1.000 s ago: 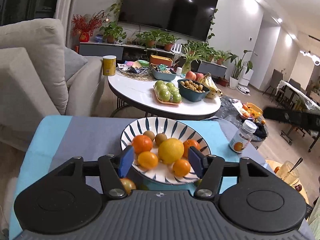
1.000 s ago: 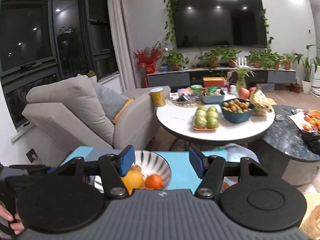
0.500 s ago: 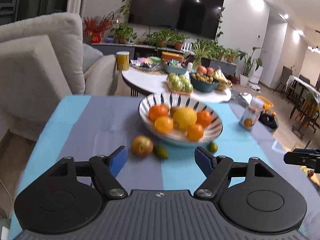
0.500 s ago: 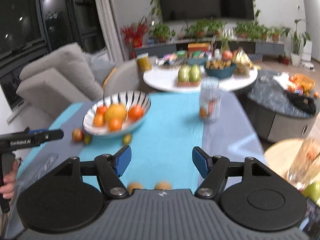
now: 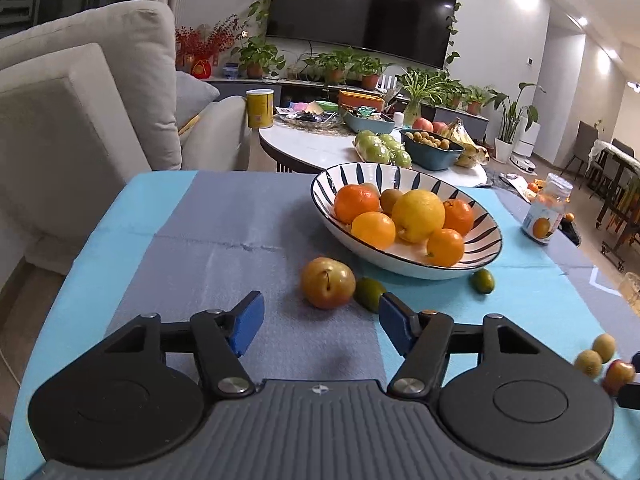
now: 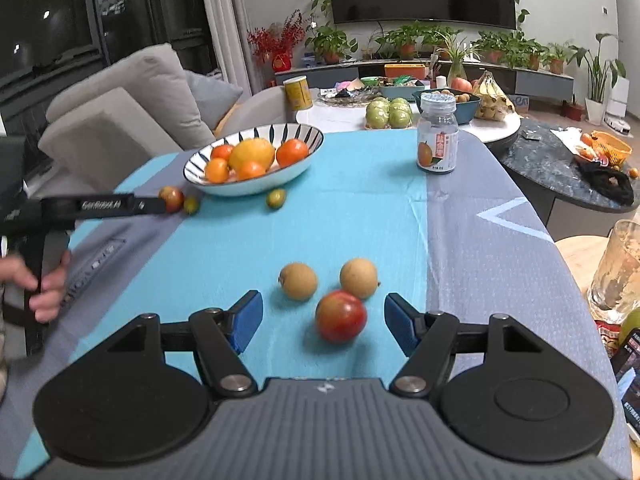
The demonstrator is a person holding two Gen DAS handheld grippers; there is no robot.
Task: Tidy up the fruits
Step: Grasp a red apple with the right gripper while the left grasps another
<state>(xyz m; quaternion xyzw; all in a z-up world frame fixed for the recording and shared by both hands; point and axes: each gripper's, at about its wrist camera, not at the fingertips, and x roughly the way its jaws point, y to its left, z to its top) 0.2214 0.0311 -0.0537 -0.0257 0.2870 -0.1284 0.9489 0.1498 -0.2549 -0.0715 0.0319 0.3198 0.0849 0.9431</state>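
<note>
A striped bowl [image 5: 476, 264] holds several oranges and a lemon [image 5: 418, 216]; it also shows in the right wrist view [image 6: 292, 176]. In front of it lie a red-yellow plum [image 5: 328, 282] and two small green fruits [image 5: 370, 294] [image 5: 483, 281]. My left gripper [image 5: 320, 320] is open and empty, just short of the plum. My right gripper [image 6: 323, 318] is open, with a red plum [image 6: 341, 316] between its fingers, untouched. Two tan round fruits [image 6: 298, 281] [image 6: 359, 278] lie just beyond it.
A jar with an orange label [image 6: 437, 138] stands at the far right of the blue-grey cloth. A glass [image 6: 618, 268] stands on a side table to the right. A sofa [image 5: 80, 120] is on the left, a laden white table [image 5: 312, 148] behind.
Both grippers have pulled back and dropped lower toward the cloth. The left one now faces the plum by the bowl. The right one has come up to the red plum.
</note>
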